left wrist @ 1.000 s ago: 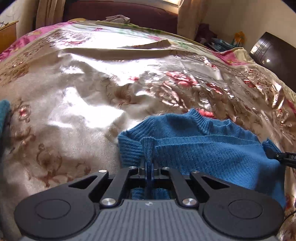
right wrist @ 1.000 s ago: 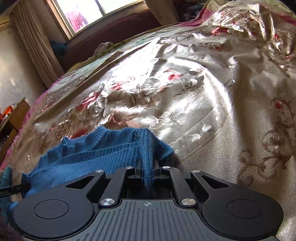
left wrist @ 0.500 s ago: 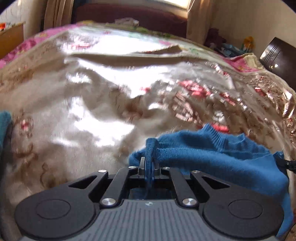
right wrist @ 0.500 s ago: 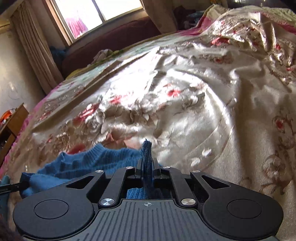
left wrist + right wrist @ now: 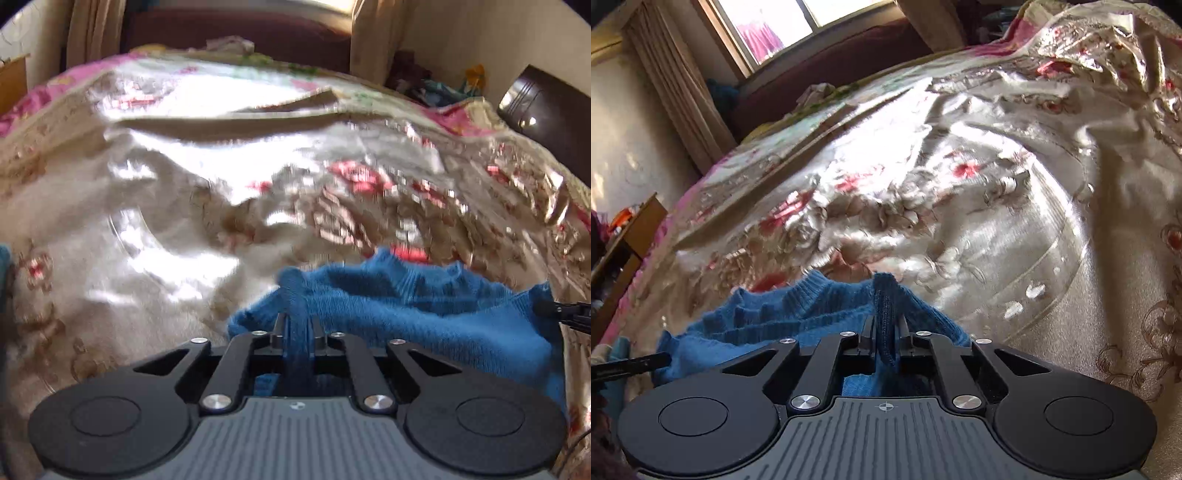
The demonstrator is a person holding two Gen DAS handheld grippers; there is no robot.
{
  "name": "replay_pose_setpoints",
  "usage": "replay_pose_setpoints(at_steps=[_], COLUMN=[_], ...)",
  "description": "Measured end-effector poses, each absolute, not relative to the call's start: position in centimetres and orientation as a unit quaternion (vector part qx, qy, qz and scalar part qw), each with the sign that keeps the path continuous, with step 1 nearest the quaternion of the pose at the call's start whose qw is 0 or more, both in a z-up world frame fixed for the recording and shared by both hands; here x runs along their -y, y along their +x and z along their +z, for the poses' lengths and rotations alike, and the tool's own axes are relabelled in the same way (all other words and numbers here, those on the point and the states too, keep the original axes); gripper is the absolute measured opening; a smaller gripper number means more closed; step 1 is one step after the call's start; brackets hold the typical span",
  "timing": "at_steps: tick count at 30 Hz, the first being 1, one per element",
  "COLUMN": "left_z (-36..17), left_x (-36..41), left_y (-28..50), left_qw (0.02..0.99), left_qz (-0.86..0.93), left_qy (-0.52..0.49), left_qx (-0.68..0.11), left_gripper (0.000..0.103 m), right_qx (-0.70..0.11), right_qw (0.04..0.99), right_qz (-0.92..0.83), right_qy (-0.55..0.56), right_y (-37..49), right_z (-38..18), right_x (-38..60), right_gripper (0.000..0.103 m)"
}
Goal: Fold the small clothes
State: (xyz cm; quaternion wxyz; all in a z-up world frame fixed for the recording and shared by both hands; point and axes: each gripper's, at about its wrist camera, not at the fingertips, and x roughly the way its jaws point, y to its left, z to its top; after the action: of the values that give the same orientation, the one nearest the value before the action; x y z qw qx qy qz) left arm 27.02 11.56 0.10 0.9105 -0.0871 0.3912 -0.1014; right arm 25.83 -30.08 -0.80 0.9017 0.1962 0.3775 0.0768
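Both claws pinch a fold of the blue sweater: the left claw (image 5: pixel 295 326) at one corner, the right claw (image 5: pixel 885 332) at the other. Over the past second the sweater (image 5: pixel 424 314) has risen off the bed and bunched, where it lay flat before, so a lift to carry one edge over seems under way. The ribbed knit sags between the two grips, its collar uppermost. Beyond it spreads the shiny floral bedspread (image 5: pixel 979 206), creased and sunlit, with the window (image 5: pixel 768 26) farthest off.
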Motion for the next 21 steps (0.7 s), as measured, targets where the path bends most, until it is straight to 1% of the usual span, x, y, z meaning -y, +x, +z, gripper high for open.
replay_pose_setpoints(at_steps=[2, 4, 5, 6, 8, 10, 13, 16, 19, 21], left_z=[0.6, 0.4, 0.3, 0.1, 0.1, 0.3, 0.4, -0.1, -1.0, -1.8], left_x=[-12.3, -12.3, -12.4, -12.7, -13.5, -14.3, -15.4, -15.2, -14.1, -13.0], left_y=[27.3, 27.7, 27.7, 27.4, 26.3, 24.5, 20.8, 16.5, 14.2, 13.9], left_qw=[0.918, 0.921, 0.920, 0.917, 0.914, 0.911, 0.901, 0.889, 0.884, 0.884], left_qz=[-0.083, -0.057, -0.051, -0.054, -0.057, -0.061, -0.078, -0.105, -0.129, -0.133], left_qy=[-0.098, -0.075, -0.071, -0.079, -0.096, -0.108, -0.137, -0.158, -0.155, -0.129], left_qx=[-0.375, -0.377, -0.381, -0.387, -0.390, -0.393, -0.403, -0.416, -0.422, -0.429], left_gripper=[0.015, 0.015, 0.015, 0.015, 0.015, 0.015, 0.017, 0.022, 0.028, 0.031], right_qx=[-0.347, -0.336, -0.345, -0.358, -0.384, -0.376, -0.363, -0.350, -0.339, -0.339], right_qw=[0.911, 0.914, 0.913, 0.911, 0.904, 0.908, 0.912, 0.920, 0.927, 0.928], right_qz=[0.069, 0.054, 0.046, 0.040, 0.036, 0.030, 0.023, 0.023, 0.037, 0.053], right_qy=[0.215, 0.221, 0.212, 0.201, 0.183, 0.181, 0.193, 0.173, 0.160, 0.148], right_y=[25.6, 26.1, 26.4, 26.8, 27.0, 26.1, 24.5, 22.6, 20.6, 19.2], right_z=[0.3, 0.6, 0.3, -0.2, -1.0, -1.0, -0.3, 0.8, 1.8, 2.2], right_x=[30.8, 31.2, 31.1, 30.9, 30.5, 30.7, 31.4, 31.1, 29.8, 28.6], right_gripper=[0.006, 0.006, 0.008, 0.015, 0.015, 0.015, 0.020, 0.020, 0.022, 0.027])
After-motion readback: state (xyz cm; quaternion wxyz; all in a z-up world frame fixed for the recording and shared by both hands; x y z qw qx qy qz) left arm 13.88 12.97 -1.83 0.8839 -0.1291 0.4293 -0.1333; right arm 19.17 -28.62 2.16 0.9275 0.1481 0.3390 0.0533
